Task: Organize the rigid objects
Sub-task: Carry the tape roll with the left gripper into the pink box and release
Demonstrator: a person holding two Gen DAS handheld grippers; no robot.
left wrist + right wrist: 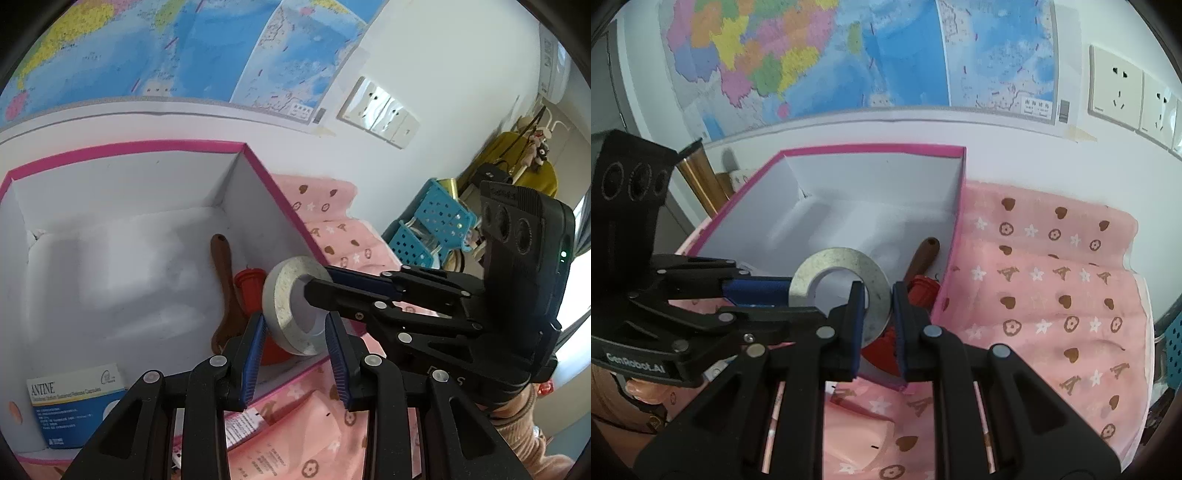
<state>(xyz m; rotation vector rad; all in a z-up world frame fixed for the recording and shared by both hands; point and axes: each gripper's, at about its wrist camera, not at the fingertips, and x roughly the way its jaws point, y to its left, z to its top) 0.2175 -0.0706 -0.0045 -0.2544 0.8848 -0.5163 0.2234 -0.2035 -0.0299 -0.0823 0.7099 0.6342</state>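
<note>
Both hand-held grippers clamp one ring (839, 284), mid-frame in each view, above the near right corner of the pink-edged box (871, 149). The left hand-held gripper (295, 354) pinches the ring's band across its width; the right hand-held gripper (878, 325) pinches the rim. Beneath lie a red piece (251, 284) and a brown handle (221, 266). To place the ring well, I would lower it level onto bare floor, clear of both, then release together.

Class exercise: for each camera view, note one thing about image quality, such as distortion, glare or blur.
Left wrist view: fisheye bends the wall map edge into a curve, and the window at the right edge glares white. Right wrist view: dark vignette fills the corners, and the pink box stays fairly sharp.
</note>
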